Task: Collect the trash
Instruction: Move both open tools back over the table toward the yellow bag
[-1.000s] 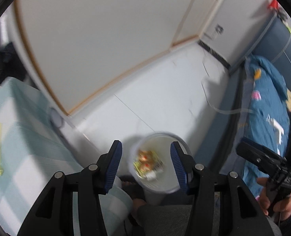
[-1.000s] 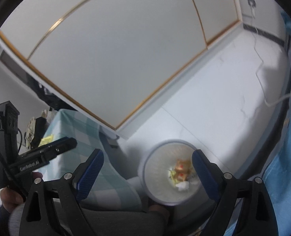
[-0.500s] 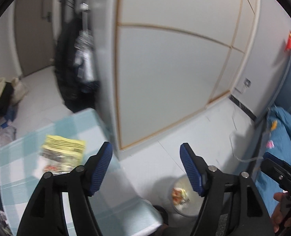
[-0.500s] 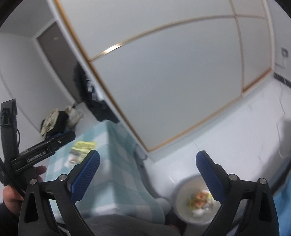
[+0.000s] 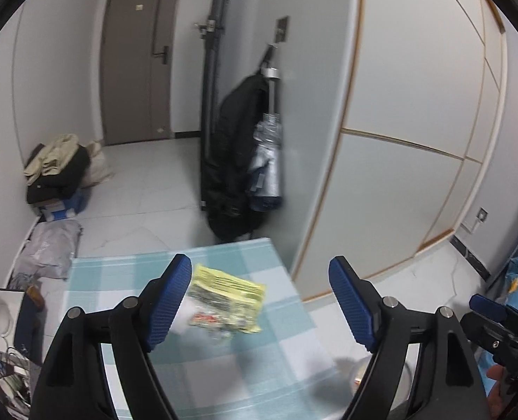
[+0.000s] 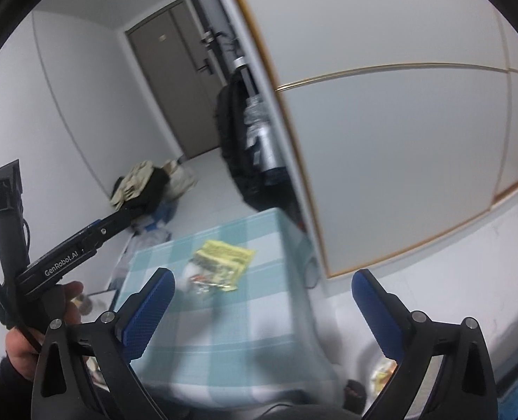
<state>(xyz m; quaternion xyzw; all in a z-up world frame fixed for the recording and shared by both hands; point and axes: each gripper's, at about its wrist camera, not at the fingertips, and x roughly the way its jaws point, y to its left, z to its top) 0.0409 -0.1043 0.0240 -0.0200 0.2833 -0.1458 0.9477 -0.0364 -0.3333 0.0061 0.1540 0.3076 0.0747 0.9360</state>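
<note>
Both jaws stood empty: your left gripper (image 5: 260, 301) was opening, your right gripper (image 6: 262, 309) spread wide. One yellow wrapper (image 5: 225, 299) remained on the checked table (image 5: 280, 364); some trash already lay in the bin (image 6: 381, 372).

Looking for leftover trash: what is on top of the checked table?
On the checked tablecloth lies a yellow snack wrapper, partly over something white, too blurred to identify. The near edge is hidden by the grippers.
</note>
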